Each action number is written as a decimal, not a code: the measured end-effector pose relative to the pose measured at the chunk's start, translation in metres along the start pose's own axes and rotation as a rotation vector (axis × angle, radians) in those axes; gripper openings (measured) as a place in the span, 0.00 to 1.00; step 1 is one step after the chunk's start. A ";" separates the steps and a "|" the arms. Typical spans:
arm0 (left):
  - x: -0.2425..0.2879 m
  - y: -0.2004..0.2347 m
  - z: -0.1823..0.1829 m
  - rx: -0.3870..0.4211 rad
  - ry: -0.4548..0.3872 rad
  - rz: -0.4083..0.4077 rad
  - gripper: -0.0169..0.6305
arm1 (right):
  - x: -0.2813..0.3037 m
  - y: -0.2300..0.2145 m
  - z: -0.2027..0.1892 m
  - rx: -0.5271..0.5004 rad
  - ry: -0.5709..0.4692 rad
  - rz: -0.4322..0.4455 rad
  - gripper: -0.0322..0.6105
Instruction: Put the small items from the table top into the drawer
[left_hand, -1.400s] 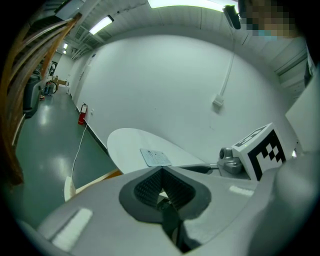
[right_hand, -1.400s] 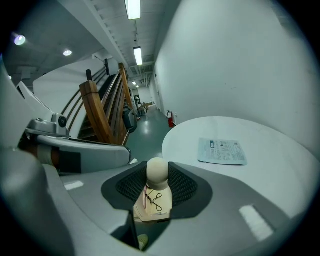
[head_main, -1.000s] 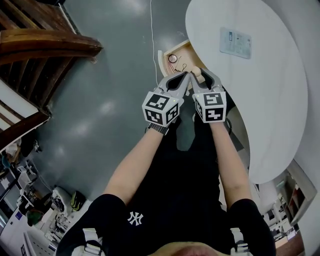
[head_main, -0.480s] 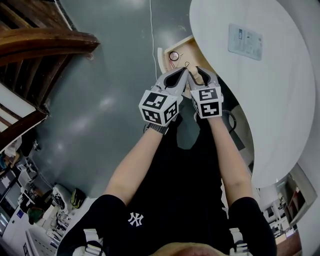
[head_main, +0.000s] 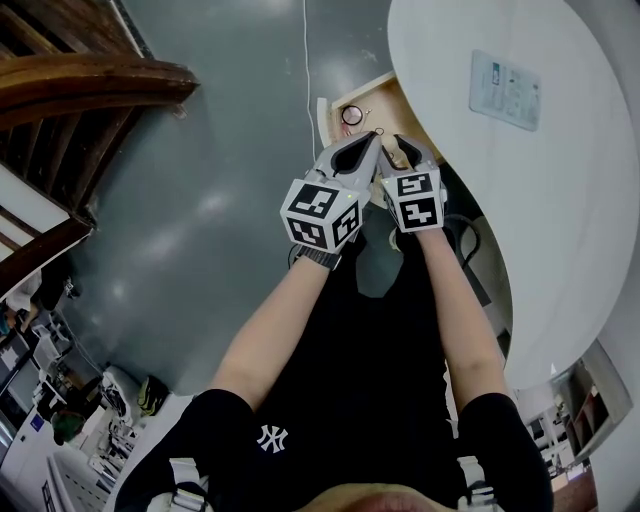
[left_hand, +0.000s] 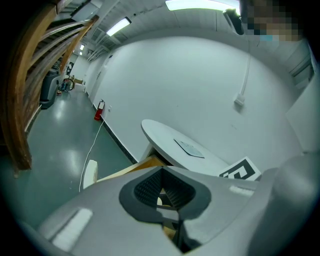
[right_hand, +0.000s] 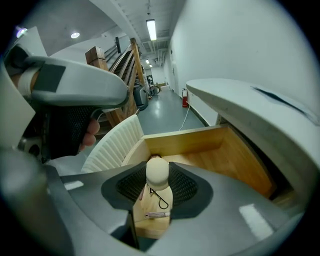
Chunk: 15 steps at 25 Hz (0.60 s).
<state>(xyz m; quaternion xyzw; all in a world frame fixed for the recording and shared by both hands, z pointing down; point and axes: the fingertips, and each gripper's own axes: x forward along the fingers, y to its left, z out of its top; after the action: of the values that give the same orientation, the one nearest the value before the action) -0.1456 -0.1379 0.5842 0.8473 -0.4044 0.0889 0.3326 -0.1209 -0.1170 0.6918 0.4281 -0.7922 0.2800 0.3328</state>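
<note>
Pale wooden figure (right_hand: 157, 192) (round head, black cord loop) gripped between pads of right tool (right_hand: 158, 172). It hangs over open drawer (right_hand: 225, 155), not yet set down. Round item (head_main: 350, 115) already in drawer. Left tool (left_hand: 162, 195) closed, nothing seen in it. On table (head_main: 560, 230) only flat card (head_main: 505, 90) shows, so judged near end. Unclear if card counts as an item. Tools hide drawer's near part. Table cut off at frame edge.

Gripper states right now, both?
Left hand-held gripper: closed, nothing between its jaws.
Right hand-held gripper: closed on a small beige ball-shaped item.
</note>
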 end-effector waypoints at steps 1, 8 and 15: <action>0.000 0.001 -0.001 0.000 -0.001 0.000 0.03 | 0.003 0.000 -0.001 -0.003 0.003 0.000 0.30; 0.005 0.006 -0.002 -0.002 -0.006 0.006 0.03 | 0.017 -0.004 -0.007 -0.001 0.034 0.007 0.34; 0.007 0.004 0.000 0.004 -0.007 0.012 0.03 | 0.014 -0.006 -0.004 -0.004 0.030 0.010 0.34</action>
<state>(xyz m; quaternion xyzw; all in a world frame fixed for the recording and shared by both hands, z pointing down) -0.1443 -0.1445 0.5890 0.8459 -0.4104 0.0887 0.3288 -0.1207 -0.1236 0.7057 0.4193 -0.7898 0.2866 0.3438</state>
